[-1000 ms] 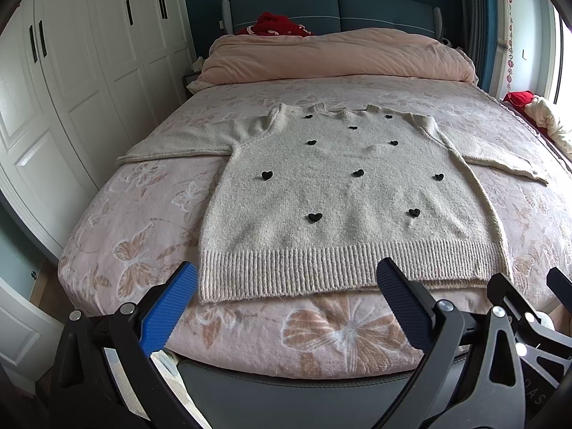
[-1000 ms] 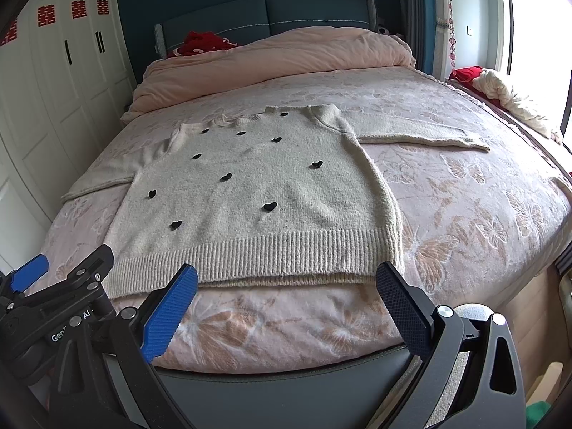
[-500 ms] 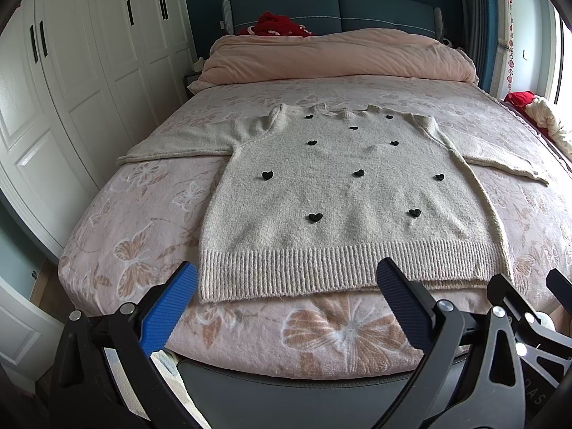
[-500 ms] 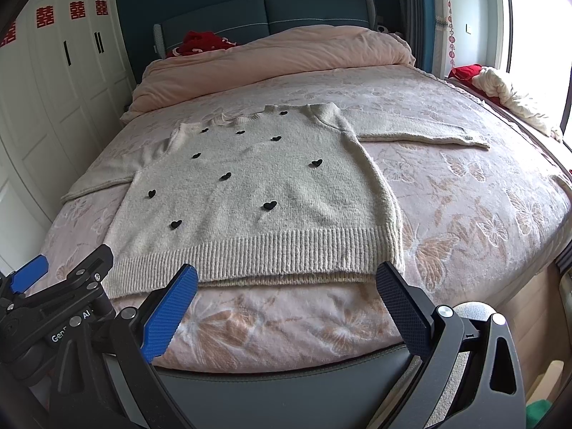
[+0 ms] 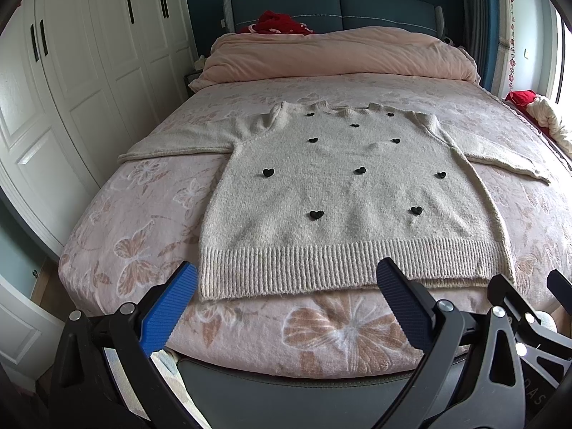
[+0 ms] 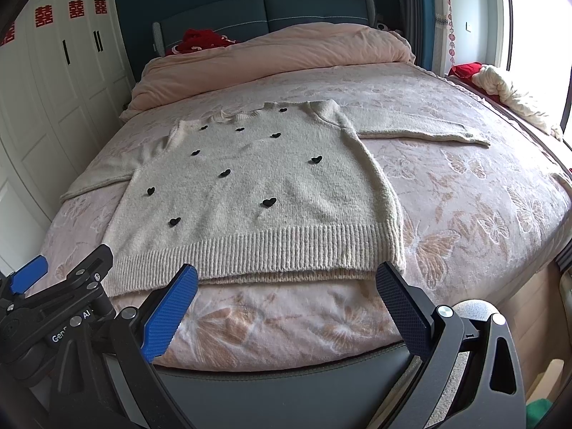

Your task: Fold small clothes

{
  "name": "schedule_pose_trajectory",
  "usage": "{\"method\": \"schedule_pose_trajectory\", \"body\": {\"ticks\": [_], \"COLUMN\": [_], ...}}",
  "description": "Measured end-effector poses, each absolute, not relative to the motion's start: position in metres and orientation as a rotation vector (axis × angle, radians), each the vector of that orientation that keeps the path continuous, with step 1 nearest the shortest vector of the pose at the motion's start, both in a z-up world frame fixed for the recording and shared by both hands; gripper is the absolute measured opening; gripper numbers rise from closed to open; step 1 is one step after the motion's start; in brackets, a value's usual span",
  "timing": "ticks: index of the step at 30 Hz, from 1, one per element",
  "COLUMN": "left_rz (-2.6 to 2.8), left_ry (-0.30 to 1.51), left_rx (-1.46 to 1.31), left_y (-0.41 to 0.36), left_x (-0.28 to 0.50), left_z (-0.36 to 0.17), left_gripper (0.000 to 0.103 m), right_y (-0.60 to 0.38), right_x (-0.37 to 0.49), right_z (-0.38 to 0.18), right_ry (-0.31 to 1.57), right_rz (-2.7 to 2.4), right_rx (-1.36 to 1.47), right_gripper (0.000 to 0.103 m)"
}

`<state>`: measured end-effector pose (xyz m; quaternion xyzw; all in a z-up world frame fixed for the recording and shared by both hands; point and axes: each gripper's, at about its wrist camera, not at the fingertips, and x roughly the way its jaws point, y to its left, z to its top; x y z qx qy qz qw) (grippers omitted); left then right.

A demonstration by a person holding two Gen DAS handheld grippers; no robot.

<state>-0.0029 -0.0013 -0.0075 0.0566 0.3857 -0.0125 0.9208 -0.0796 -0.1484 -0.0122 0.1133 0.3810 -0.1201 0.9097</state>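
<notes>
Beige sweater (image 5: 343, 193) with black hearts lies flat, front up, on bed (image 5: 143, 221), mid-mattress. Long axis runs foot to head: ribbed hem (image 5: 350, 261) nearest foot edge, neckline toward pink duvet (image 5: 339, 53). Sleeves spread sideways toward both bed sides. Left gripper (image 5: 286, 295) at foot edge, fingers wide apart, empty, clear of hem. Right gripper (image 6: 286, 295) alongside, fingers likewise apart, holding nothing.

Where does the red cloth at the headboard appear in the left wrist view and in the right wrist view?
Left wrist: red cloth at top centre, behind the pink duvet.
Right wrist: red cloth at upper left, behind the same duvet.
Shared landmark: the blue headboard.
</notes>
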Motion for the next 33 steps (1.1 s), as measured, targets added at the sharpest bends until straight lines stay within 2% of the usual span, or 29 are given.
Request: {"method": "schedule_pose_trajectory", "body": {"ticks": [6,12,17,23,29,31,32,33], "left_rz": [-0.016,0.069,0.133,0.149,0.125,0.119,0.115,0.113], "left_ry": [0.826,0.876,0.888,0.905,0.956,0.963,0.964,0.966], "left_rx": [0.067,-0.014,-0.003,0.025,0.013,0.015,0.014,0.014], "left_y": [0.013,0.044,0.050,0.041,0.032,0.028,0.027,0.026], "left_x": [0.008,0.040,0.067,0.089,0.111,0.118,0.120,0.122], "left_z": [-0.025,-0.049,-0.065,-0.078,-0.091,-0.094,-0.095,-0.096], "left_gripper": [0.098,0.098,0.098,0.098,0.098,0.098,0.098,0.098], "right_y": [-0.177,-0.305,-0.433,-0.575,-0.647,-0.654,-0.657,-0.658], "right_x": [-0.070,-0.037,0.031,0.091,0.112,0.117,0.119,0.123], "right_z": [-0.038,-0.055,-0.060,-0.100,-0.139,-0.141,-0.141,-0.142], "right_ry": [0.828,0.810,0.804,0.796,0.701,0.656,0.644,0.649], "right_rz": [-0.224,-0.368,-0.469,-0.570,-0.643,-0.674,-0.677,-0.673], "right_rx": [0.305,0.412,0.413,0.678,0.956,0.959,0.957,0.966], "right_gripper": [0.098,0.098,0.098,0.098,0.096,0.088,0.069,0.035]}}
